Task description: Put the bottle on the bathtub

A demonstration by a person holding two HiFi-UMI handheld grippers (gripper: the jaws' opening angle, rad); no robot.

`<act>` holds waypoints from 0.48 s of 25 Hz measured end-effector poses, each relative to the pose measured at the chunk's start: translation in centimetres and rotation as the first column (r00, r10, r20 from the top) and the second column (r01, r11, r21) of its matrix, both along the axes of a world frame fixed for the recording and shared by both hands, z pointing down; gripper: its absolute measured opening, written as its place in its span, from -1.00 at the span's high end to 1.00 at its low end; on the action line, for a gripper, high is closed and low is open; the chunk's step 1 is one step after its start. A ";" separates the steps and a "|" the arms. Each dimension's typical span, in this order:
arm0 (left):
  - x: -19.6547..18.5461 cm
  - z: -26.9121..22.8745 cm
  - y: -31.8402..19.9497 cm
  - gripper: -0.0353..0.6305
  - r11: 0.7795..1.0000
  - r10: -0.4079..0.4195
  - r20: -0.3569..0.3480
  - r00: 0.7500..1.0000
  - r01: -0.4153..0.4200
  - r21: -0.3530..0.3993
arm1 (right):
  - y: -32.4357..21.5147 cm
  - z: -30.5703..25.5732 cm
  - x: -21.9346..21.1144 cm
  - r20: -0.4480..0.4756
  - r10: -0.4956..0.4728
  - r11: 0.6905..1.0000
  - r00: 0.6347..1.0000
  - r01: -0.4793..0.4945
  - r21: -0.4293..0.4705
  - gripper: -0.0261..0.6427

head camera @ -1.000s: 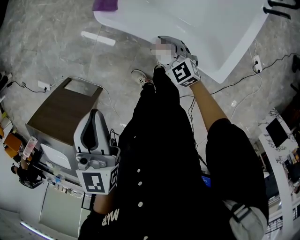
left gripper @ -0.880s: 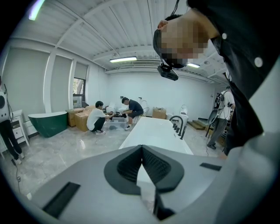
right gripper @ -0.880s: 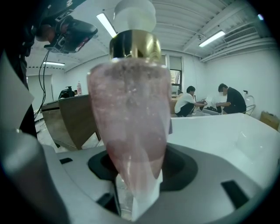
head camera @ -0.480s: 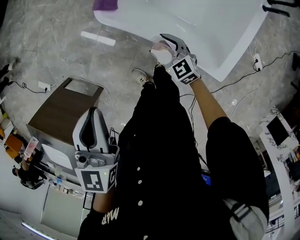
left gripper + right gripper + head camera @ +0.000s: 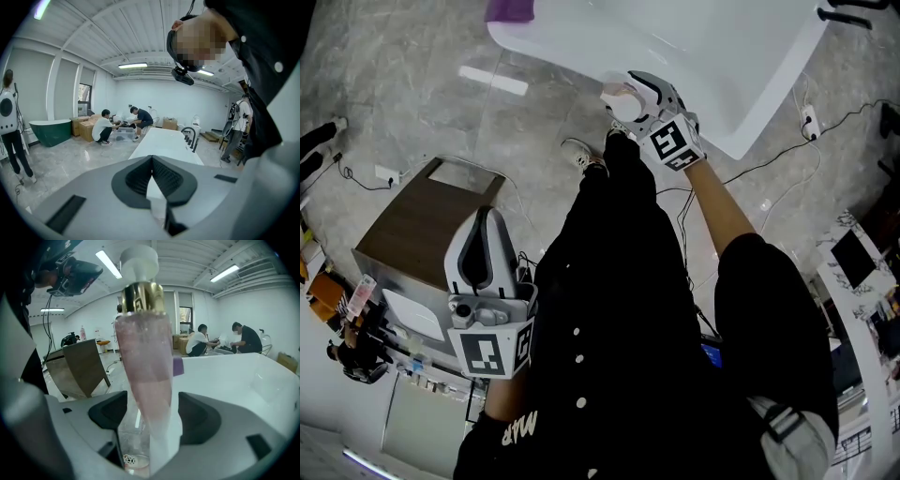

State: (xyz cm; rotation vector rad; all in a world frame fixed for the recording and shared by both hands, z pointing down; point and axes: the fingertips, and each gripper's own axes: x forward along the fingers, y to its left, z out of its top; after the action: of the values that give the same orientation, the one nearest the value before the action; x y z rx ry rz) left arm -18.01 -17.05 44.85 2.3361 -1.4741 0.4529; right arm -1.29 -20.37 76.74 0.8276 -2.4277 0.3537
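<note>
1. Right gripper (image 5: 151,414) has its jaws wide apart, having just been opening; both pads stand clear of the bottle (image 5: 143,357) between them.
2. That bottle, pinkish and see-through with a gold collar and a white cap, stands upright at the near edge of the white bathtub (image 5: 234,376).
3. Left gripper (image 5: 151,161) is closed with nothing in it, held low by the person's side, well apart from the bathtub.
4. Below the left gripper in the head view stands a brown-topped cabinet (image 5: 422,220) on the grey marble floor (image 5: 412,94).
5. At the bathtub's far end lies a purple item (image 5: 511,9).
</note>
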 end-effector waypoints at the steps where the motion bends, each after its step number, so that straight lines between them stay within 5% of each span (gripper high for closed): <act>1: 0.0 -0.2 -0.1 0.86 1.000 0.002 -0.003 1.000 -0.002 0.008 | 0.3 -0.4 0.5 -0.011 -0.002 1.000 1.000 0.002 -0.004 -0.11; 7: 1.1 -1.5 -0.8 0.86 0.998 0.043 -0.019 0.999 -0.042 0.053 | 2.4 -5.8 5.2 -0.048 0.062 0.998 0.997 -0.063 -0.028 -0.02; 12: 1.3 -3.2 -1.7 0.86 0.994 0.065 -0.046 0.997 -0.060 0.091 | 2.1 -16.5 8.3 0.047 0.234 0.969 0.971 -0.237 0.070 0.46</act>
State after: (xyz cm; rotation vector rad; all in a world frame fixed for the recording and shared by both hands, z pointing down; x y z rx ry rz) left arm -16.75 -18.74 41.61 2.4505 -1.4297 0.3495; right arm 7.04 -18.27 60.23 1.1578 -2.3946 0.3720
